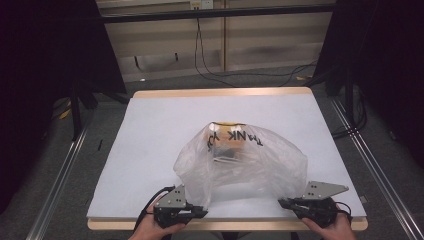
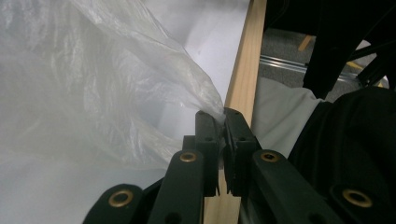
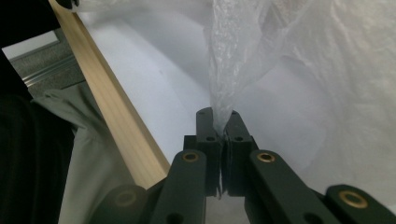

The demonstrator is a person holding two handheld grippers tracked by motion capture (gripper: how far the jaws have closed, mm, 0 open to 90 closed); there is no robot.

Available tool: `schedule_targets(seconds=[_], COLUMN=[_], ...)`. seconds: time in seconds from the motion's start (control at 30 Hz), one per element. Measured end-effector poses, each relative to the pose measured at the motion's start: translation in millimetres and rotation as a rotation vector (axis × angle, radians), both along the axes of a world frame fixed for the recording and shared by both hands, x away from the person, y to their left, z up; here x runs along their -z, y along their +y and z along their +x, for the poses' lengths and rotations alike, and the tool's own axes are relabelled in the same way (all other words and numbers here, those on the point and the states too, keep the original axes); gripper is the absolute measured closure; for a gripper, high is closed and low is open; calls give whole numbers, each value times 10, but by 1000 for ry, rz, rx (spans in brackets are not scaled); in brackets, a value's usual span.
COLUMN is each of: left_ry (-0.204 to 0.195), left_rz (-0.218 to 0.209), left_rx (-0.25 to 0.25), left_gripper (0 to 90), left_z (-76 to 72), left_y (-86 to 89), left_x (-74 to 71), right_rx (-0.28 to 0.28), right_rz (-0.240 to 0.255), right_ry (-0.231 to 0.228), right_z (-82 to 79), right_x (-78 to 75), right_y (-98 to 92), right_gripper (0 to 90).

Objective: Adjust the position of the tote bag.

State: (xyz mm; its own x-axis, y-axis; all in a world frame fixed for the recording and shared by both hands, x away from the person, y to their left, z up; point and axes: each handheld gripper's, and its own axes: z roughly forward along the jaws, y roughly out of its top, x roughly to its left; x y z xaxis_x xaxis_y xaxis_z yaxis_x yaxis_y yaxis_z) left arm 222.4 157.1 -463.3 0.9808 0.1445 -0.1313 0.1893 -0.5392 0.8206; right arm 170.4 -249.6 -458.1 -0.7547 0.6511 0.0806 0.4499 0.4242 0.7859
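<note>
A: Where does the high view sit?
B: Above the near side, looking forward and down over the whole bench (image 1: 150, 130).
A: And the gripper views?
B: Each looks close along its own jaws at the near wooden edge (image 2: 243, 70).
A: Shared ground?
B: All three catch the plastic bag (image 1: 240, 160) and that edge.

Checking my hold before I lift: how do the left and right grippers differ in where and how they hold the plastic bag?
The left gripper pinches the plastic bag at its near left corner, right at the bag's bulk; the right gripper holds a corner drawn out to the near right. In its own view, the film fans sideways from the left gripper, while it rises as a twisted strand from the right gripper. Both are shut on film near the table's front edge.
</note>
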Motion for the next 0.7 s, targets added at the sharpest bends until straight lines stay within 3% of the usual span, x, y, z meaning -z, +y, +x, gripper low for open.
schedule_targets(seconds=[0.3, 0.47, 0.7], left_ry=[-8, 11, 1], left_rz=[-26, -77, -106], left_rx=[-9, -38, -60], left_gripper=[863, 869, 871], left_z=[0, 16, 31], left_y=[43, 102, 142], left_x=[-68, -134, -216], right_rx=[-2, -11, -5], right_rz=[44, 67, 110], right_ry=[-29, -51, -84], right_z=[-16, 7, 41], right_x=[-52, -95, -190], right_y=[-17, -11, -28], right_gripper=[889, 891, 892])
